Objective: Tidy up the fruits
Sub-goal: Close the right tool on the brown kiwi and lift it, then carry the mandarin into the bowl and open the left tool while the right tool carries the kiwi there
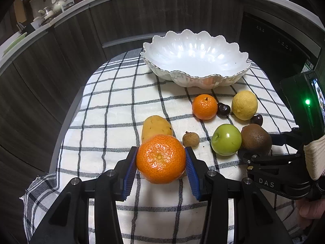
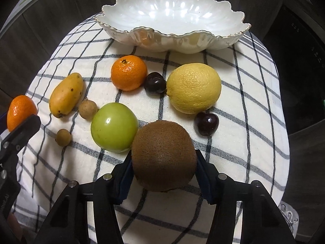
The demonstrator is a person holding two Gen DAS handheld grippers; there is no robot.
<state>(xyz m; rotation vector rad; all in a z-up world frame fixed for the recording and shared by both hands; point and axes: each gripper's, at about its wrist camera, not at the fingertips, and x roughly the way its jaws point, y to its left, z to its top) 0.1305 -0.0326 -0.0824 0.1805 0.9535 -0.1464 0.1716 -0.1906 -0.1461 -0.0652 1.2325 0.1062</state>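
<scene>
My left gripper is shut on a mandarin, also seen at the far left of the right wrist view. My right gripper is shut on a brown kiwi, which shows in the left wrist view. An empty white scalloped bowl stands at the back of the checked cloth. On the cloth lie a second mandarin, a lemon, a green apple, a small mango, two dark cherries and two longans.
The checked cloth covers a small round table. Dark wood cabinet fronts curve behind it. A dark appliance stands at the back right. The right gripper's body and the hand holding it sit right of the apple.
</scene>
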